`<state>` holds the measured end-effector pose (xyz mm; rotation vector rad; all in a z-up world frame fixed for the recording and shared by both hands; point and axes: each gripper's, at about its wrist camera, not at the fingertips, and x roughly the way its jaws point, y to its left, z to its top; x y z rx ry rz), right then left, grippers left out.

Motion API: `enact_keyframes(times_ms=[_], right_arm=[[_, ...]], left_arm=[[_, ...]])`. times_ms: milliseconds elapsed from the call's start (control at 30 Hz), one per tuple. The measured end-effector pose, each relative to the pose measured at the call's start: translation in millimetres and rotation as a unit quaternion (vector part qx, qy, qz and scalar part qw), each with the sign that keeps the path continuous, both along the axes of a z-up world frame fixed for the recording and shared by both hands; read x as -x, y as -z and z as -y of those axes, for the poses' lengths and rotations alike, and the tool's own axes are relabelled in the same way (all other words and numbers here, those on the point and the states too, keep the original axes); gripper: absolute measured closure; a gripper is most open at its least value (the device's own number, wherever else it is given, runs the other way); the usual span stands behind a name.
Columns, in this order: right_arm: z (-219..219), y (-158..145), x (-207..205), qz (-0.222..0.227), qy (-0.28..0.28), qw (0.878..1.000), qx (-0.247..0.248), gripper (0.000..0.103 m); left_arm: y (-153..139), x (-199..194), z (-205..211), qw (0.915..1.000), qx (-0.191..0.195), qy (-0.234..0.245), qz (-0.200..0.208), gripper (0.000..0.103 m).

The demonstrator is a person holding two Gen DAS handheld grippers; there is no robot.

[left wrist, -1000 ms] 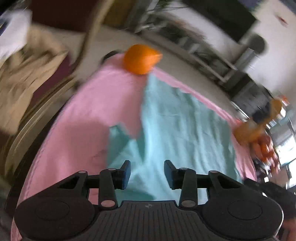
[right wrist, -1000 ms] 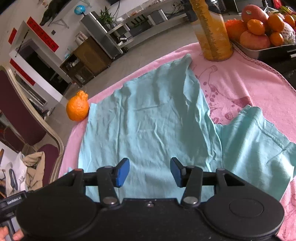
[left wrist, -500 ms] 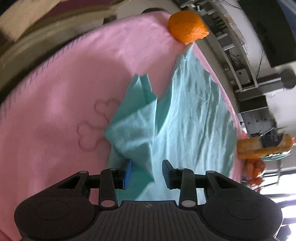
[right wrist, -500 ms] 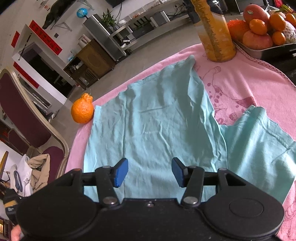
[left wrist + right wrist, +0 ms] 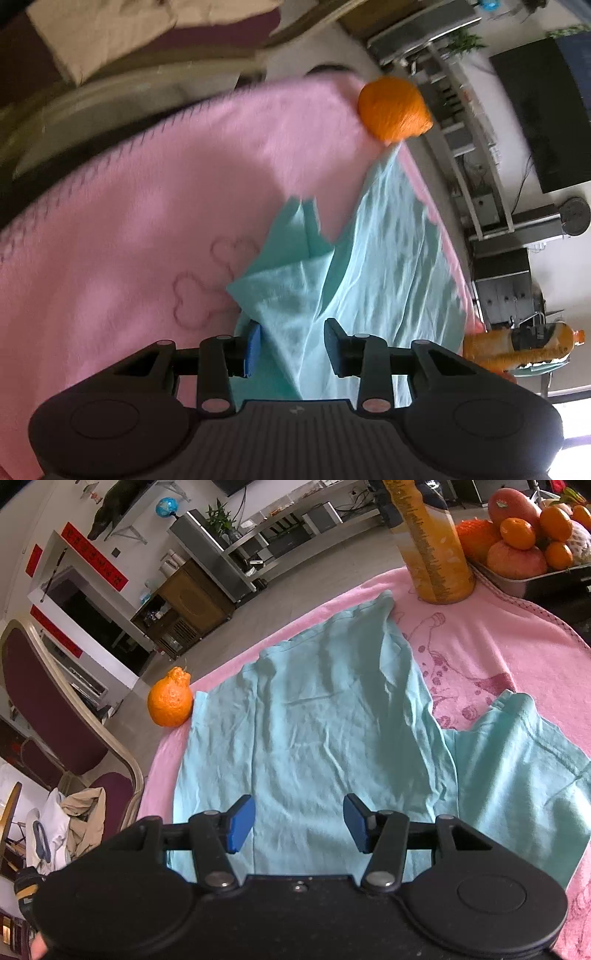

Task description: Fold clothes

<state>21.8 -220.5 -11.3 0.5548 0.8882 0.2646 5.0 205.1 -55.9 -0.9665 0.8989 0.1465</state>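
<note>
On the pink blanket (image 5: pixel 122 229) lies the teal shirt (image 5: pixel 314 731). Left gripper (image 5: pixel 291 349) has rolled and dropped to the bunched sleeve (image 5: pixel 280 288); jaws part-open, closing slightly, cloth between, unpinched. Right gripper (image 5: pixel 299 823) hovers over the shirt, jaws apart, empty. Sleeve fold appears imminent.

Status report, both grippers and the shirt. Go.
Left gripper open, sleeve fold between its jaws. Right gripper open over shirt. Orange touching shirt's corner.
</note>
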Motion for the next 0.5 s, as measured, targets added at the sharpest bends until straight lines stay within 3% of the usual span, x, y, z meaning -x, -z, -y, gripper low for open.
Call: enact_keyframes(times_ms=[167,367,433,500], right_arm=[[-0.6,-0.4,0.7,0.001,0.000,1.000,0.001,0.051],[-0.2,-0.2,1.7,0.001,0.004,1.000,0.000,0.051],[-0.1,-0.6,1.6,0.002,0.004,1.000,0.001,0.051],[0.5,-1.5,1.9,0.004,0.004,1.000,0.000,0.051]], left_arm=[[-11.3,-2.7,7.2,0.9986,-0.044,0.016,0.024,0.075],[-9.5,-6.8,3.1,0.9936,-0.112,0.001,-0.012,0.103],[-21.5,-2.3,8.1,0.9810,-0.193,-0.002,-0.017,0.103],[-35.0,2.8,13.8,0.9601,-0.279,-0.005,-0.021,0.103]])
